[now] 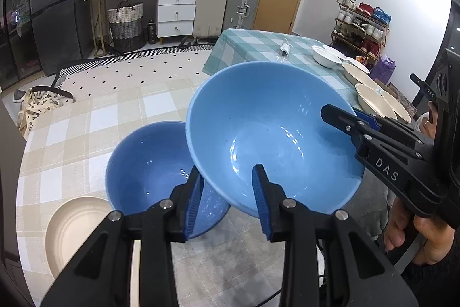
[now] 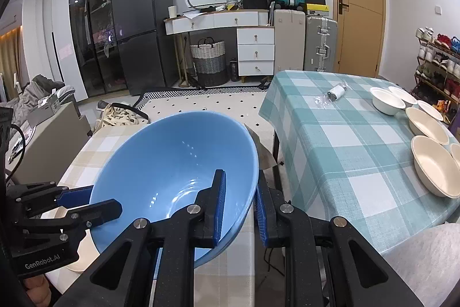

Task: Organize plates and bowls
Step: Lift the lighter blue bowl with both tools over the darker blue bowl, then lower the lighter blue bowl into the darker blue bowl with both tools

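Observation:
A large blue bowl [image 1: 273, 134] is held tilted in the air over the beige checked table [image 1: 86, 140]. Both grippers straddle its rim. My left gripper [image 1: 230, 200] has one finger inside and one outside the near rim, with a gap around it. My right gripper [image 2: 238, 212] is shut on the bowl's [image 2: 178, 163] right rim. A second blue bowl [image 1: 152, 171] sits on the table below and to the left. A cream plate [image 1: 77, 229] lies at the near left.
Several white and cream bowls [image 2: 428, 131] stand on a teal checked table [image 2: 345, 134] to the right, with a small wrapped roll [image 2: 335, 94] on it. A bag [image 1: 40, 102] lies on the floor to the left. Drawers, suitcases and a shoe rack line the far walls.

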`<act>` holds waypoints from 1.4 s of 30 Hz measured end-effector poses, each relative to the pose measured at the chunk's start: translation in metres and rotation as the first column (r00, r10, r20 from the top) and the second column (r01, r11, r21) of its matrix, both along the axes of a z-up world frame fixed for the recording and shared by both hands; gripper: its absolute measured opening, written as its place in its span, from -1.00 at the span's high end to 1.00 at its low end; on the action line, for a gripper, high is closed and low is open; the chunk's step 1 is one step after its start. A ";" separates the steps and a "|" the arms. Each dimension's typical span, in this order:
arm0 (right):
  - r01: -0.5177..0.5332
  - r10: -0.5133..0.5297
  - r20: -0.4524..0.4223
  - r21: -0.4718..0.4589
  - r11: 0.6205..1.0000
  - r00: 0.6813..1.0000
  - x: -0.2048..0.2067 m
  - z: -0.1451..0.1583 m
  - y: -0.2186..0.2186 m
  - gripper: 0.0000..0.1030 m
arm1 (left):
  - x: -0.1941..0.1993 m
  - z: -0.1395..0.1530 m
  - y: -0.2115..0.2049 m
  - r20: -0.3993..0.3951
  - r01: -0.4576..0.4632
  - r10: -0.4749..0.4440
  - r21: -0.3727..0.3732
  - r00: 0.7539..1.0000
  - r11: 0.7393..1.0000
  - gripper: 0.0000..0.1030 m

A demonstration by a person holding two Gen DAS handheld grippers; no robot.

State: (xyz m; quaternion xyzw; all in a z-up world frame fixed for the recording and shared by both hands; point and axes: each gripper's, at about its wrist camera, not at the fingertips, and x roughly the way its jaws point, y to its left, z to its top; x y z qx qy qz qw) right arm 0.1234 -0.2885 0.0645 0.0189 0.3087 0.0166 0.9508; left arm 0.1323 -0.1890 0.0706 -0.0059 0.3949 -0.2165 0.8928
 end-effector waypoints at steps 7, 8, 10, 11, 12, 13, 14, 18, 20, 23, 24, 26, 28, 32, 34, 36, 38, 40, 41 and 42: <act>-0.019 0.019 0.018 0.007 1.000 1.000 0.001 0.006 0.015 0.62 | 0.000 0.005 0.015 0.022 -0.021 0.021 0.001 1.000 1.000 0.36; -0.023 0.023 0.019 0.007 1.000 1.000 0.002 0.006 0.018 0.62 | 0.000 0.005 0.017 0.025 -0.025 0.025 0.003 0.999 1.000 0.36; -0.030 0.030 0.023 0.006 1.000 0.999 0.004 0.007 0.023 0.62 | 0.000 0.005 0.020 0.026 -0.032 0.032 0.006 0.999 0.999 0.36; -0.034 0.034 0.021 0.004 0.999 0.999 0.005 0.007 0.026 0.62 | 0.001 0.004 0.023 0.025 -0.038 0.038 0.007 0.999 0.999 0.36; -0.037 0.037 0.021 0.004 0.999 0.999 0.004 0.007 0.029 0.62 | 0.001 0.004 0.024 0.024 -0.042 0.042 0.008 0.999 0.999 0.36; -0.040 0.040 0.021 0.004 0.999 0.999 0.005 0.006 0.032 0.62 | 0.002 0.003 0.027 0.024 -0.045 0.045 0.010 0.999 0.999 0.36; -0.045 0.045 0.019 0.003 0.999 0.999 0.005 0.006 0.036 0.62 | 0.002 0.003 0.029 0.023 -0.050 0.050 0.012 0.998 0.999 0.36; -0.059 0.059 0.021 0.004 0.998 0.998 0.008 0.005 0.042 0.62 | 0.003 0.002 0.036 0.026 -0.064 0.064 0.013 0.998 0.998 0.36; -0.067 0.067 0.022 0.006 0.998 0.998 0.011 0.006 0.044 0.62 | 0.003 0.003 0.040 0.028 -0.072 0.072 0.014 0.997 0.997 0.36; -0.077 0.077 0.023 0.012 0.997 0.997 0.014 0.005 0.048 0.62 | 0.003 0.002 0.045 0.029 -0.084 0.083 0.014 0.996 0.996 0.36; -0.080 0.080 0.021 0.012 0.997 0.997 0.016 0.005 0.050 0.62 | 0.003 0.001 0.047 0.029 -0.087 0.086 0.015 0.996 0.996 0.36; -0.088 0.088 0.015 0.014 0.996 0.996 0.018 0.002 0.053 0.62 | 0.003 0.000 0.049 0.029 -0.095 0.094 0.019 0.995 0.995 0.36; -0.095 0.095 0.008 0.015 0.995 0.995 0.020 0.000 0.056 0.62 | 0.004 -0.002 0.054 0.027 -0.102 0.102 0.021 0.994 0.995 0.36; -0.114 0.114 -0.002 0.013 0.993 0.993 0.025 -0.005 0.063 0.62 | 0.006 -0.005 0.062 0.023 -0.118 0.117 0.024 0.993 0.993 0.36; -0.120 0.120 -0.004 0.015 0.993 0.993 0.027 -0.007 0.065 0.62 | 0.006 -0.006 0.065 0.023 -0.121 0.121 0.027 0.992 0.992 0.36; -0.125 0.126 -0.007 0.015 0.992 0.992 0.029 -0.009 0.069 0.62 | 0.006 -0.008 0.068 0.021 -0.125 0.124 0.026 0.992 0.992 0.36; -0.130 0.130 -0.011 0.013 0.991 0.991 0.031 -0.011 0.072 0.62 | 0.007 -0.010 0.072 0.019 -0.129 0.128 0.026 0.992 0.991 0.36; -0.136 0.136 -0.017 0.010 0.991 0.991 0.033 -0.014 0.075 0.62 | 0.009 -0.011 0.075 0.016 -0.135 0.135 0.027 0.991 0.990 0.36; -0.139 0.139 -0.019 0.008 0.990 0.990 0.034 -0.015 0.077 0.62 | 0.009 -0.013 0.077 0.015 -0.139 0.138 0.027 0.990 0.990 0.36; -0.141 0.141 -0.022 0.006 0.990 0.990 0.035 -0.016 0.079 0.62 | 0.009 -0.014 0.078 0.014 -0.141 0.141 0.027 0.990 0.990 0.36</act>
